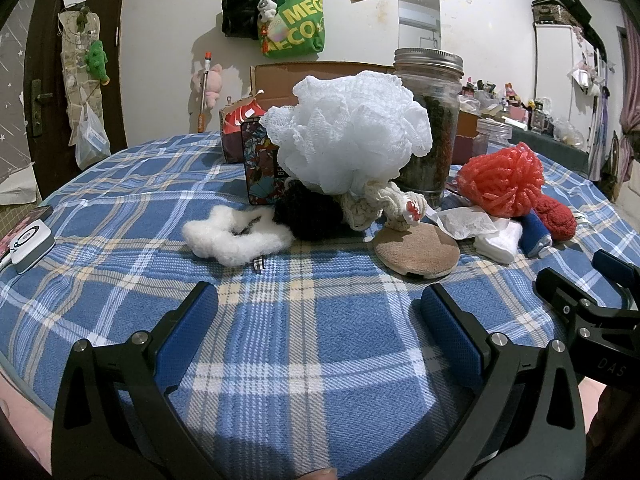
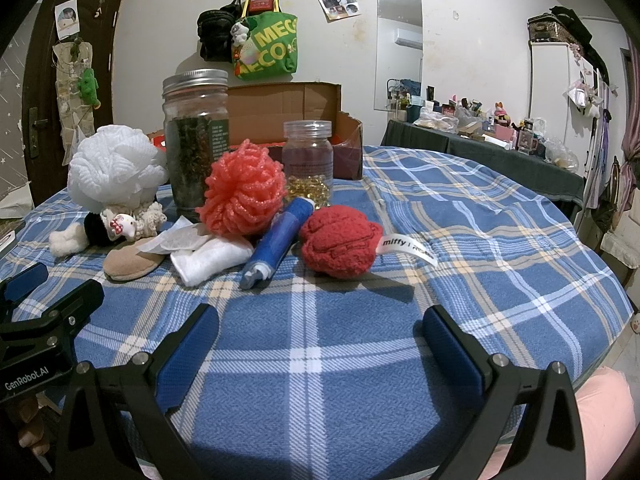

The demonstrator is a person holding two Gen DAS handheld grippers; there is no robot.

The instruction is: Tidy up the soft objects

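Soft items lie in a heap on the blue plaid table. A white mesh pouf tops the pile, with a black fuzzy piece, a cream knit toy and a white fluffy scrunchie below it. A round tan pad, a coral pouf, a red plush, a blue roll and a white folded cloth lie to the right. My left gripper and right gripper both stand open and empty, short of the pile.
A tall glass jar of dark leaves, a smaller jar and a cardboard box stand behind the pile. A white device lies at the table's left edge. Bags hang on the wall.
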